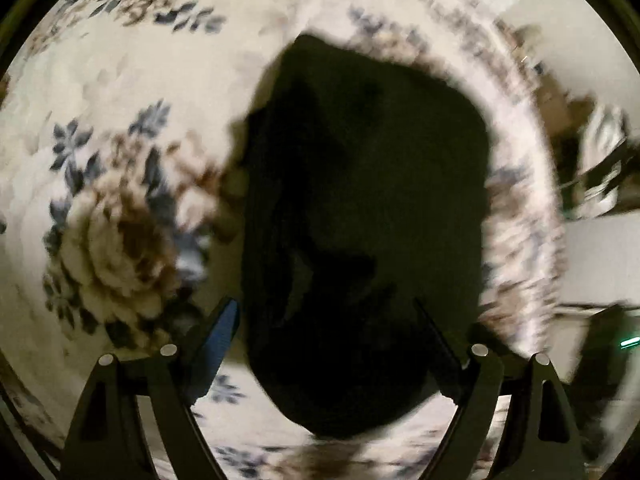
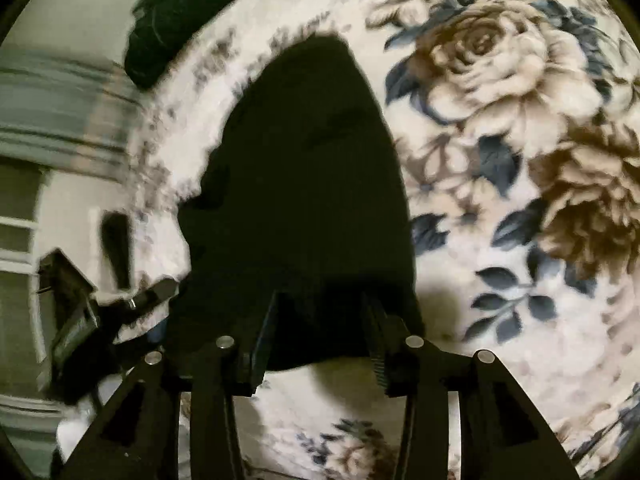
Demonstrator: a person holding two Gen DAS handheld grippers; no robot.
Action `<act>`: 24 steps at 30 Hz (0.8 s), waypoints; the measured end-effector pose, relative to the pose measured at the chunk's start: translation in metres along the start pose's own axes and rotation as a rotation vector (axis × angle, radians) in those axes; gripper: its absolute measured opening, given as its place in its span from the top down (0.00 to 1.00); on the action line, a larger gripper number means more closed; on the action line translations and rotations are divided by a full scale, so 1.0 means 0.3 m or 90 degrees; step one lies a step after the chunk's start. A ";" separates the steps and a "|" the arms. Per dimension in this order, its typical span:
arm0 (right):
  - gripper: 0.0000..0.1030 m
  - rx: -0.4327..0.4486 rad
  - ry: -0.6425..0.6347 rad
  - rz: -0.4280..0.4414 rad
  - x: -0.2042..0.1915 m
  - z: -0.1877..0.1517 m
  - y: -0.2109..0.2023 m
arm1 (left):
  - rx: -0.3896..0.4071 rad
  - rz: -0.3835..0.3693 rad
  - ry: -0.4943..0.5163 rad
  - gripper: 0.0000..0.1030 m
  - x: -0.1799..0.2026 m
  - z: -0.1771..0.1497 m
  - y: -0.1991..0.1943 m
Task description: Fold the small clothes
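A small black garment (image 1: 360, 216) lies folded in a rough rectangle on a cream floral blanket (image 1: 120, 92). My left gripper (image 1: 324, 312) is open, its fingers standing either side of the garment's near edge, just above it. In the right wrist view the same black garment (image 2: 304, 184) fills the middle. My right gripper (image 2: 320, 308) is open over the garment's near edge, with cloth showing between its fingers. The left gripper (image 2: 152, 294) shows blurred at the garment's left side in that view.
The blanket (image 2: 500, 240) has large brown roses and blue leaves. Its edge curves along the right of the left view, with a pale floor (image 1: 600, 256) beyond. A dark green bundle (image 2: 176, 20) lies at the blanket's far edge. Both views are motion-blurred.
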State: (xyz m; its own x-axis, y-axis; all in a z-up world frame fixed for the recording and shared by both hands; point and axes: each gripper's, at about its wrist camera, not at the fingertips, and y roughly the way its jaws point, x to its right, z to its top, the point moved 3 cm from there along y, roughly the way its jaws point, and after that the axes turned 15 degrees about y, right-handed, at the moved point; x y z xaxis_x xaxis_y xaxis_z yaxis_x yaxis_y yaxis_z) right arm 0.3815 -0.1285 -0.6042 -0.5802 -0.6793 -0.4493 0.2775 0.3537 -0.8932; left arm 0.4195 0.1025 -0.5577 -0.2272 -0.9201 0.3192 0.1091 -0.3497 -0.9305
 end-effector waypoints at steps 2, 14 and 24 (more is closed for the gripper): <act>0.55 -0.012 -0.043 -0.065 -0.016 -0.035 0.068 | -0.011 -0.017 -0.035 0.06 -0.049 -0.036 0.068; 0.61 -0.142 -0.064 -0.121 0.057 -0.187 0.227 | 0.012 -0.094 -0.046 0.00 -0.087 -0.028 -0.050; 0.29 -0.077 -0.005 -0.013 0.012 0.061 -0.104 | 0.060 -0.030 0.091 0.00 0.004 0.352 -0.062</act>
State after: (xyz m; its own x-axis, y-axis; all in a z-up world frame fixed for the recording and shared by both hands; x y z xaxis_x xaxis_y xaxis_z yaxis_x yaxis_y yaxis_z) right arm 0.3849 -0.1538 -0.5780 -0.5787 -0.6918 -0.4318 0.1717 0.4143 -0.8938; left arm 0.5195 0.0893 -0.5211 -0.3685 -0.8705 0.3264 0.1847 -0.4126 -0.8920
